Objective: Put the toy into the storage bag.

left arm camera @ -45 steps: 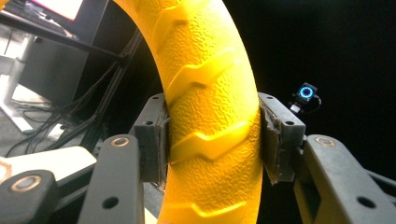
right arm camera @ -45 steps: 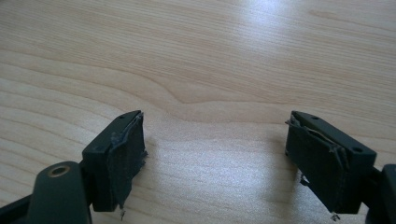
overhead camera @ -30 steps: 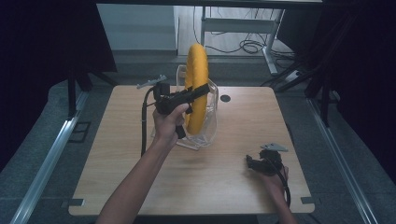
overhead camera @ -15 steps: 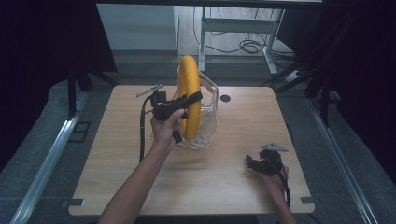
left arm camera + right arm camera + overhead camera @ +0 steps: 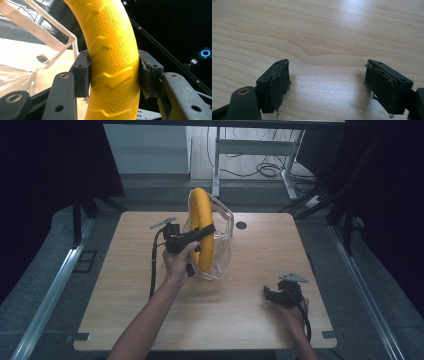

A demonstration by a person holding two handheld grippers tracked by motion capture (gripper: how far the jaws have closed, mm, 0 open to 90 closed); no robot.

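Observation:
A yellow ring with a tyre-like tread [image 5: 201,227] stands upright, partly inside a clear plastic bag [image 5: 222,245] at the middle of the wooden table [image 5: 125,295]. My left gripper [image 5: 204,231] is shut on the ring's near side. In the left gripper view both pads press the ring [image 5: 112,57] from either side, and the bag's tan strap [image 5: 37,27] runs at the left. My right gripper [image 5: 270,295] rests low at the table's front right, open. Its jaws stand wide apart over bare wood [image 5: 324,82] with nothing between them.
A round dark hole [image 5: 241,225] sits in the table top behind the bag. Metal desk legs and cables [image 5: 260,167] lie on the floor beyond the far edge. Rails run along both sides of the table.
My left gripper has lowered the yellow ring deeper into the clear bag. The right gripper has stayed where it was.

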